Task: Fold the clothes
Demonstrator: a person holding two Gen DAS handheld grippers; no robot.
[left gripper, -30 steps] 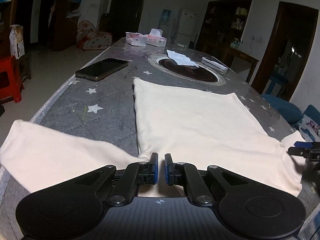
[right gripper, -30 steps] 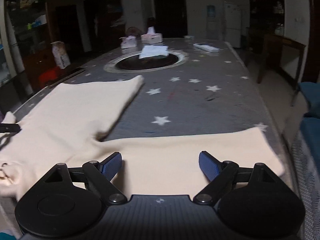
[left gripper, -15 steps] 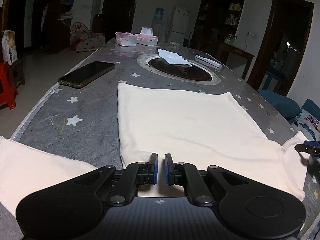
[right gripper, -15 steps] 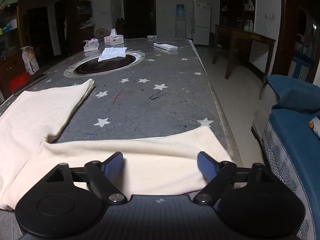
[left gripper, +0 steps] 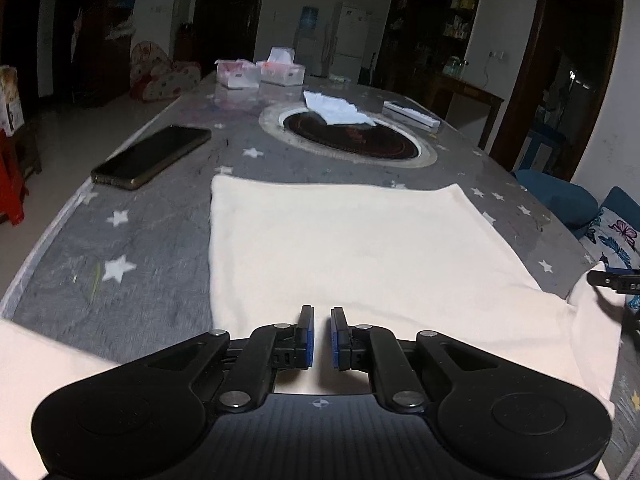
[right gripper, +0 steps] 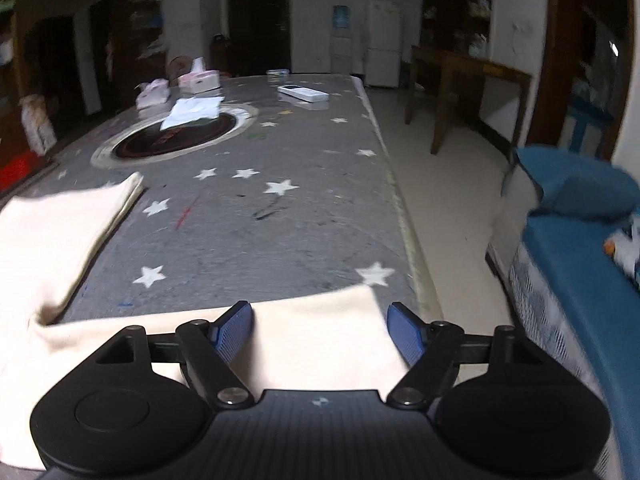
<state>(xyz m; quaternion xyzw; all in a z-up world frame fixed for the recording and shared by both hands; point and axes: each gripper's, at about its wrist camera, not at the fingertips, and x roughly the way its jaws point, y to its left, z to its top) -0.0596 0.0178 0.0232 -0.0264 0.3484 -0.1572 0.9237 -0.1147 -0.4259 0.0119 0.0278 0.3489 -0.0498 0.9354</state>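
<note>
A cream long-sleeved shirt (left gripper: 360, 248) lies flat on the grey star-patterned table (left gripper: 152, 220), body stretching away from me. My left gripper (left gripper: 322, 336) hovers over the near edge of the shirt's body, jaws nearly closed with a narrow gap and nothing between them. The left sleeve (left gripper: 36, 364) lies at the lower left. My right gripper (right gripper: 320, 330) is open wide over the end of the right sleeve (right gripper: 312, 344), near the table's right edge. The shirt's body (right gripper: 48, 232) shows at the left in the right wrist view. The right gripper's tip (left gripper: 612, 280) shows in the left wrist view.
A black phone (left gripper: 152, 156) lies left of the shirt. A round inset hotplate (left gripper: 348, 140) with white paper (left gripper: 336, 108) lies beyond it. Tissue boxes (left gripper: 260, 72) and a white remote (right gripper: 304, 93) lie at the far end. A blue sofa (right gripper: 580, 272) stands right of the table.
The left gripper has moved right, from the armpit to the middle of the shirt's near edge. The right gripper has moved right along the sleeve to its end. Neither jaw has changed.
</note>
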